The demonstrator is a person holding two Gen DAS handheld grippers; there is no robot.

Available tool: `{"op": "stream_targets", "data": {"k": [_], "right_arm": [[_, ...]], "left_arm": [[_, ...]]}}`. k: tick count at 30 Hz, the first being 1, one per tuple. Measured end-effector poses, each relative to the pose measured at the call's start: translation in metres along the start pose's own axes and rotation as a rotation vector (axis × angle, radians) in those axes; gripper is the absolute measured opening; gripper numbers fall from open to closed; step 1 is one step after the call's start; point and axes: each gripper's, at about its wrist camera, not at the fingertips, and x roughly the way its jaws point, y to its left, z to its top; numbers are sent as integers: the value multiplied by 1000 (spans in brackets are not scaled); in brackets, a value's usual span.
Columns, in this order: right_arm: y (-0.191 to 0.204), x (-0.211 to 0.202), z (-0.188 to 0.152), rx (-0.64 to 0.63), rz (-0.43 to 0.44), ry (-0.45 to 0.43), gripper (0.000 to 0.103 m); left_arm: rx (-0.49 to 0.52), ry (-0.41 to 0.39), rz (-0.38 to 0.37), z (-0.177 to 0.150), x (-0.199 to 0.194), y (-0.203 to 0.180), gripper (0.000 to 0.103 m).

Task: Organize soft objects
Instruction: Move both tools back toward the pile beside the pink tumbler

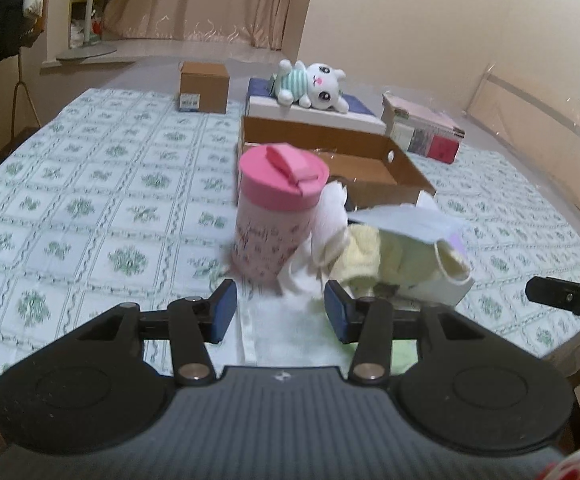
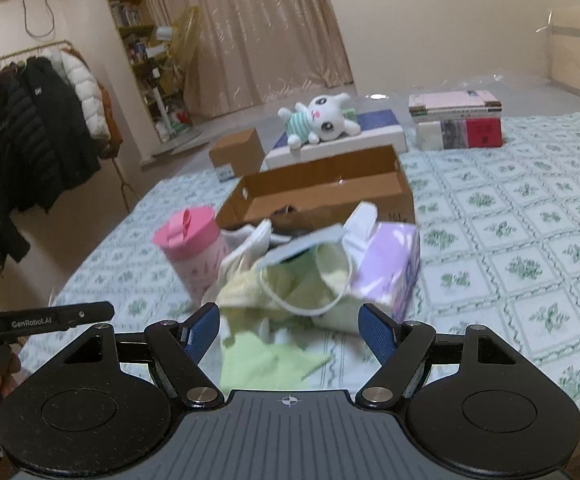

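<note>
Two grippers hang over a bed (image 1: pixel 90 184) spread with a green-and-white patterned cover, which carries everything here. Toward its far edge lies a flat white box (image 1: pixel 321 114) with a blue top, and a white plush rabbit (image 1: pixel 313 86) in a striped green shirt sprawls on it. Just in front of that box sits an open cardboard tray (image 2: pixel 321 188), dark things inside it too blurred to tell. A stack of books (image 2: pixel 457 124) stands near the far right corner as the right wrist view shows it; a small closed cardboard box (image 1: pixel 204 87) stands off to the tray's other side.

Against the tray's near wall the soft objects lie heaped — a lilac tissue pack (image 2: pixel 385 268), pale yellow and light green cloths (image 2: pixel 301 284), white socks (image 1: pixel 329 216) and a face mask (image 1: pixel 405 220) with its ear loop hanging. A pink lidded cup (image 1: pixel 274 216) stands upright, touching the heap's side. A green cloth (image 2: pixel 266 364) and a white cloth (image 1: pixel 282 332) lie flat nearer the bed's near edge.

The left gripper (image 1: pixel 280 310) is released, jaws partly apart above the white cloth, nothing between the pads. The right gripper (image 2: pixel 290 330) stands wide apart above the green cloth, grasping nothing.
</note>
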Motion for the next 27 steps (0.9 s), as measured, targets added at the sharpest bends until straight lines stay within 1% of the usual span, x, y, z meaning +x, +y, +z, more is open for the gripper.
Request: {"op": "stream_targets", "data": {"k": [5,10,15,27], "right_arm": [[8,9,-17,-38,5,51,76],[15,21,-28,-65,15,91,76],[19,34,-32,-78,25,118,76],[27,78,-44,-145,39,198,76]], "left_arm": [[-1,19,7,-9,3,2,45],[7,35,10,-11,9,2,48],[11,53,18,-16,18,5,51],[9,106,20,-21,43,13,52]]}}
